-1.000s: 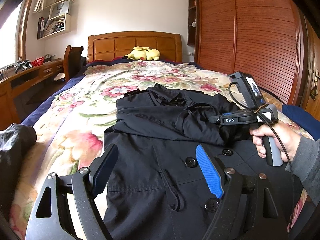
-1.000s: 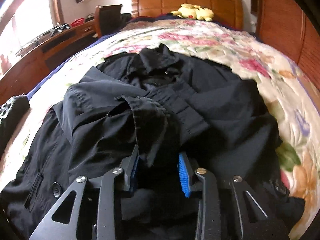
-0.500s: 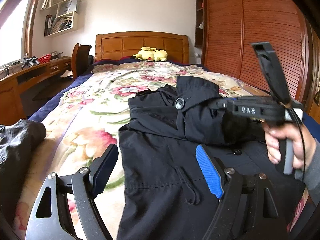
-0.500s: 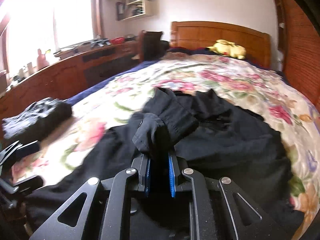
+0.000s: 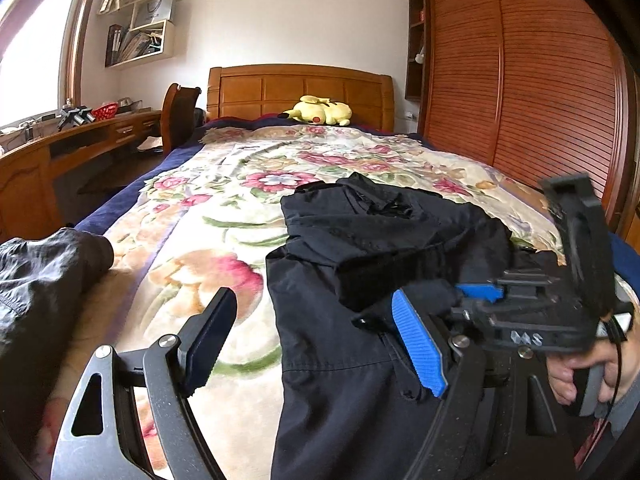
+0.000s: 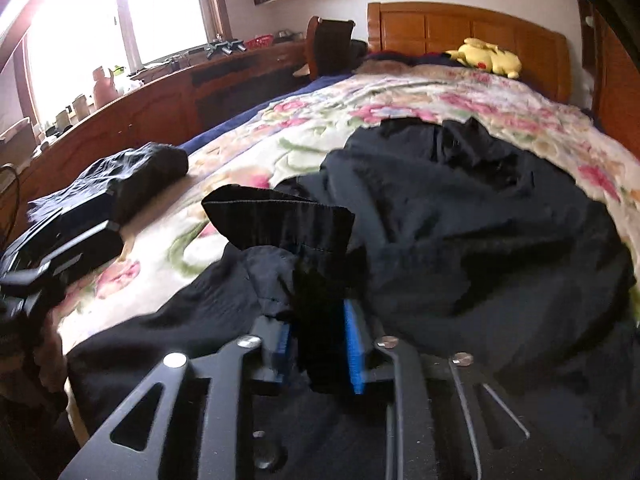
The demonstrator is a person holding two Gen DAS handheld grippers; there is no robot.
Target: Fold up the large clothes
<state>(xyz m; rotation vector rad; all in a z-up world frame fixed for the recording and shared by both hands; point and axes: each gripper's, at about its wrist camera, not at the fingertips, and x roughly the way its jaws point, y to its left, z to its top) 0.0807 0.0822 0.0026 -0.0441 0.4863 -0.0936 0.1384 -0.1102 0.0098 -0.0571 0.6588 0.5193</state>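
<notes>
A black coat [image 5: 340, 360] lies front-up on the floral bedspread [image 5: 224, 208]. One sleeve [image 5: 400, 240] is folded across its chest. In the left wrist view my left gripper [image 5: 312, 304] hangs open over the coat's left edge with nothing between its fingers. My right gripper [image 6: 320, 344] points across the coat, and a hand [image 5: 580, 372] holds it at the right of the left wrist view. Its jaws are opening. The sleeve's cuff [image 6: 280, 220] stands up between the blue pads [image 6: 354, 348], which no longer squeeze it.
A folded dark garment [image 5: 40, 272] lies at the bed's left edge. A yellow plush toy [image 5: 320, 112] rests by the wooden headboard [image 5: 300, 88]. A wooden desk [image 5: 60, 148] and a chair [image 5: 180, 116] stand left of the bed, wardrobe doors [image 5: 540, 100] to the right.
My right gripper shut on the sleeve's cuff, lifted it and carried it leftward across the coat. Its pads now stand apart again. My left gripper drifted slightly and stayed open.
</notes>
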